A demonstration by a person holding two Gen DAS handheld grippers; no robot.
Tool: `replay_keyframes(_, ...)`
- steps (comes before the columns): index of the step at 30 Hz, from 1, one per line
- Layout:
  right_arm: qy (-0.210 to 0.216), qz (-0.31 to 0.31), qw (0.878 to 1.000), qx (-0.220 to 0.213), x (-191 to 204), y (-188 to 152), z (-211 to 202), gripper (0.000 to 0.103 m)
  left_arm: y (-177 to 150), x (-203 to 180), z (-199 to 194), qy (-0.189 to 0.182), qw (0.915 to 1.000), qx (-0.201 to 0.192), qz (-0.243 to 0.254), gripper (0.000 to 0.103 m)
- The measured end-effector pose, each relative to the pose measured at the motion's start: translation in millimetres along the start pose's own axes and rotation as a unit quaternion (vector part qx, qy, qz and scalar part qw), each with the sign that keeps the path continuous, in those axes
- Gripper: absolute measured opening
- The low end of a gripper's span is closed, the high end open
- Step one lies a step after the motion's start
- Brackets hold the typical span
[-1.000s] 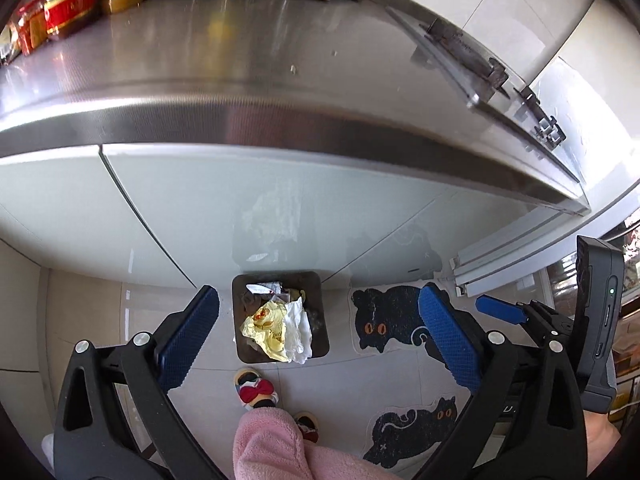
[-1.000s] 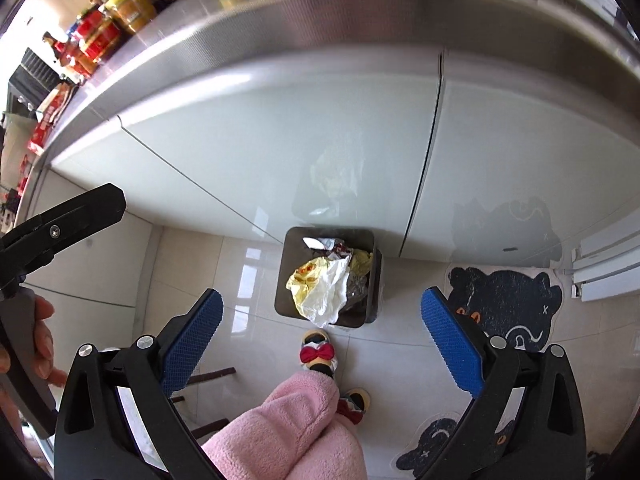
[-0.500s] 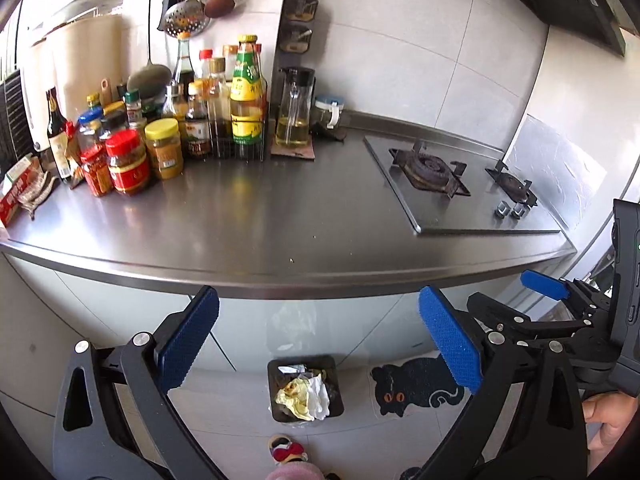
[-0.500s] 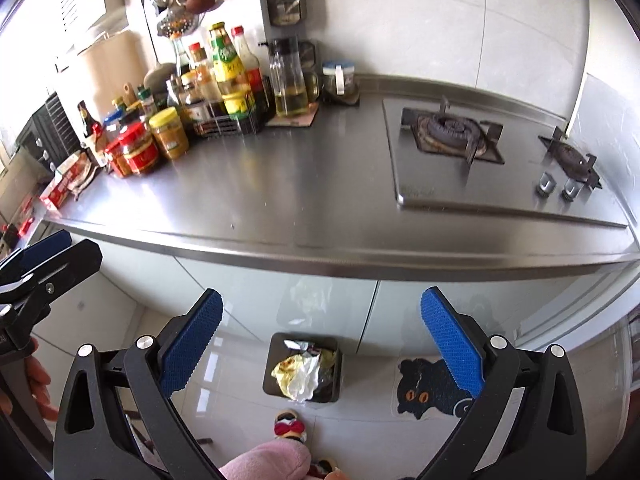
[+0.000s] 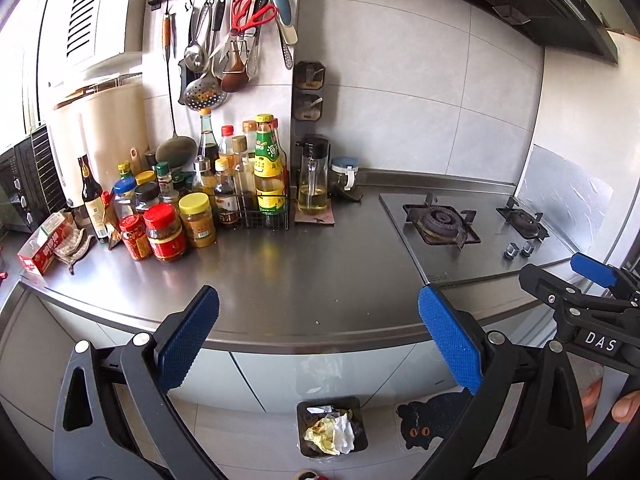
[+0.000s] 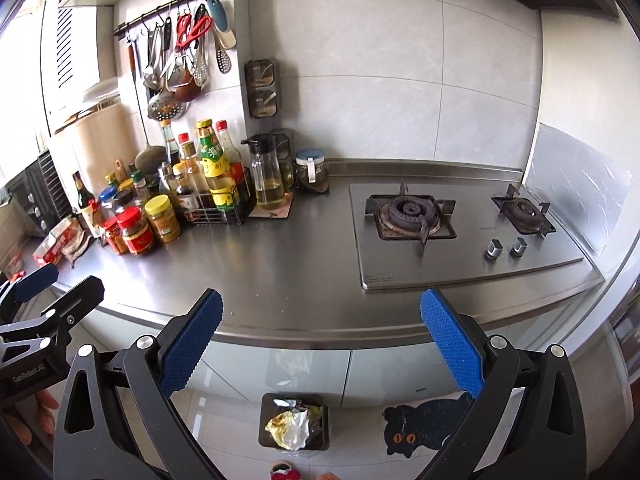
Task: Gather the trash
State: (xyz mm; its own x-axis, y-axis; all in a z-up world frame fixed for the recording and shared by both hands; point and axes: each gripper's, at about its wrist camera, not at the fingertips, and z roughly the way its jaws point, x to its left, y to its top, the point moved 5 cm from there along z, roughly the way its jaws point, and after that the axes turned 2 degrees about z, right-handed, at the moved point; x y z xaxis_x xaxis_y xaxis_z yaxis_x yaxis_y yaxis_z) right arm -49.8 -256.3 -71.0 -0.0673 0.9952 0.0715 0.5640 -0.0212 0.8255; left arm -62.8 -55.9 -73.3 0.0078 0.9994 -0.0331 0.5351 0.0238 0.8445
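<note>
A dark square trash bin [image 5: 332, 426] stands on the floor in front of the cabinets, filled with crumpled yellow and white paper [image 5: 330, 432]. The bin [image 6: 294, 420] also shows low in the right wrist view. My left gripper [image 5: 319, 340] hangs open above the counter's front edge with nothing between its blue pads. My right gripper [image 6: 322, 344] is open and empty too, at a similar height. Each gripper sees the other at its side: the right gripper [image 5: 564, 274] and the left gripper [image 6: 60, 288]. Both are well above the bin.
A steel countertop [image 5: 312, 272] carries jars and bottles [image 5: 192, 208] at back left, a red box [image 5: 42, 250] with a crumpled cloth [image 5: 74, 244] at far left, and a two-burner gas hob [image 5: 472, 232] on the right. Utensils [image 5: 228, 40] hang above. A black cat mat [image 5: 428, 424] lies beside the bin.
Both views have swung up from looking down at the bin and floor to facing the counter and wall. The bin now sits small at the bottom. Both grippers have stayed open.
</note>
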Motion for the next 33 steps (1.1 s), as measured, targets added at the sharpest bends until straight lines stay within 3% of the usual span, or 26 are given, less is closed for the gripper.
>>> replay_keyframes(33, -0.022, -0.006, 1.0, -0.015, -4, 25, -6, 0.1, 29, 2, -4, 0.04, 0.999, -0.019, 0.007, 0.095)
